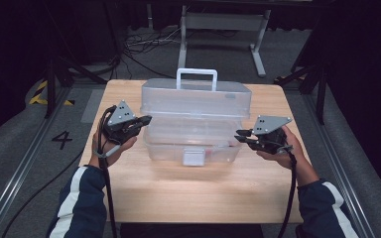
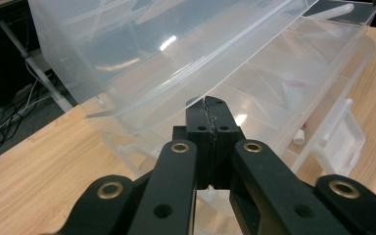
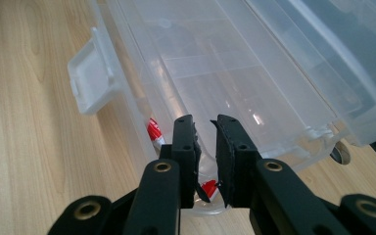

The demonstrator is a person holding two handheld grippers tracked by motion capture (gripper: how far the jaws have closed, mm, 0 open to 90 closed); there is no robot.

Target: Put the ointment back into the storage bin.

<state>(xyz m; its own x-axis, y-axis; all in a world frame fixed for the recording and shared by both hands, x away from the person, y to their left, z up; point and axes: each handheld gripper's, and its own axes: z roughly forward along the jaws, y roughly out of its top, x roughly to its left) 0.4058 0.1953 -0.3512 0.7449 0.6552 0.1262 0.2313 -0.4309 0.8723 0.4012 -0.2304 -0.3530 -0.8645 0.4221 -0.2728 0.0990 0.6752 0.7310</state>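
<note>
So the clear plastic toolbox [image 1: 193, 134] sat in the middle of the wooden table [image 1: 188, 193], its lid [image 1: 196, 99] raised a bit off the base and tilted back, white handle [image 1: 196, 75] sticking up on top. The white latch [image 1: 193, 157] hung loose on the front wall, facing the person.

The left gripper [image 1: 146, 120] was at the box's left end, right at the lid's lower edge. In the left gripper view its jaws were pressed flat together, tips [image 2: 210, 105] right at the lid's rim (couldn't tell if any plastic was actually pinched in there).

The right gripper [image 1: 239, 136] was at the right end of the base. In the right gripper view its jaws stood a narrow gap apart around the base's corner rim [image 3: 206, 161], with something small and red and white [image 3: 154, 131] lying inside the tub just behind them.
</note>
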